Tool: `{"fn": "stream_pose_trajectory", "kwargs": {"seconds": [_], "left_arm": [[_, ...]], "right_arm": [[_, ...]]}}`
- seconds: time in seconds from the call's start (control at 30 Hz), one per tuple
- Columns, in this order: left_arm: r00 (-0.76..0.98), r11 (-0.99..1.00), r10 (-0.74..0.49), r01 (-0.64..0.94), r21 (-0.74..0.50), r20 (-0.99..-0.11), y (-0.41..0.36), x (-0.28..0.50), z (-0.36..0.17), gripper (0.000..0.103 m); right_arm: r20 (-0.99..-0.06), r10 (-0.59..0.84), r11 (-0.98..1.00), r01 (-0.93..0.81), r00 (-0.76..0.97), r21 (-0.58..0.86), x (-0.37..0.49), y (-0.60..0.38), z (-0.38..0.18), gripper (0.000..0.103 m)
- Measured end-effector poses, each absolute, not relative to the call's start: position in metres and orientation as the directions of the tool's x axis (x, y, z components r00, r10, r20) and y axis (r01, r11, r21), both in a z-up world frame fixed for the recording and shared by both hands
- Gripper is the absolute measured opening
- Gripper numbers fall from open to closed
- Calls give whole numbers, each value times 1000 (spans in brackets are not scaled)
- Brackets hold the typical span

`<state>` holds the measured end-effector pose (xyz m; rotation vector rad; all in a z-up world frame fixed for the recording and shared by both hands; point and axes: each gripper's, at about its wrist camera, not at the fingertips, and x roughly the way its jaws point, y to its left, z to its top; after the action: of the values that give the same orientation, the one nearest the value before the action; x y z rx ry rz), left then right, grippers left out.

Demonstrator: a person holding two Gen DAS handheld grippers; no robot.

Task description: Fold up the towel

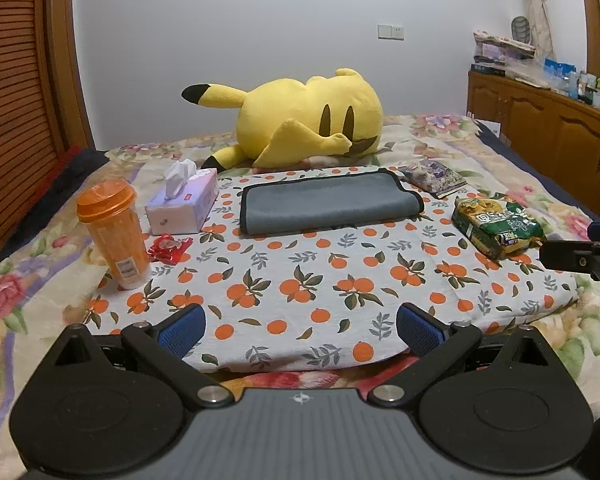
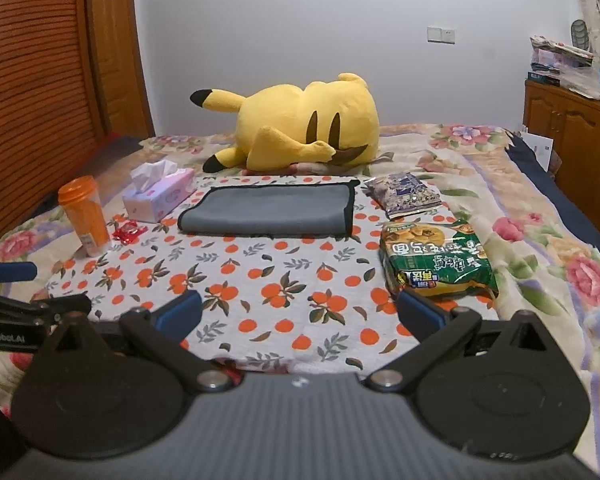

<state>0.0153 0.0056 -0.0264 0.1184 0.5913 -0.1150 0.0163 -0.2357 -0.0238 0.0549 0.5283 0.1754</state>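
Note:
A grey towel (image 1: pixel 328 202) with black trim lies folded flat at the far side of an orange-print cloth (image 1: pixel 300 280) on the bed; it also shows in the right wrist view (image 2: pixel 270 210). My left gripper (image 1: pixel 300 330) is open and empty, low over the cloth's near edge, well short of the towel. My right gripper (image 2: pixel 300 314) is open and empty, also near the cloth's front edge. The right gripper's fingers show at the right edge of the left wrist view (image 1: pixel 580 258). The left gripper's fingers show at the left edge of the right wrist view (image 2: pixel 16 272).
An orange bottle (image 1: pixel 114 232), a tissue box (image 1: pixel 184 202) and a red wrapper (image 1: pixel 168 248) stand left of the towel. A green snack bag (image 1: pixel 496 224) and a purple packet (image 1: pixel 432 176) lie to its right. A yellow plush toy (image 1: pixel 308 118) lies behind. A wooden cabinet (image 1: pixel 540 128) stands at right.

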Motion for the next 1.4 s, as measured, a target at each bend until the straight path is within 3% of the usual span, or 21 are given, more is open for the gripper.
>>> {"fn": "stream_pose_trajectory", "kwargs": {"seconds": [0.53,1.4], "left_arm": [[858,988,-66,128,87,-509,5,7,-19,103],[915,990,-66,110,90,-399,9,-7,-7,103]], "right_arm": [[-500,149,989,-126,853,78,18,-236,-28,103],[-403,121,993,-103,907,65,9,-241,-20,103]]}}
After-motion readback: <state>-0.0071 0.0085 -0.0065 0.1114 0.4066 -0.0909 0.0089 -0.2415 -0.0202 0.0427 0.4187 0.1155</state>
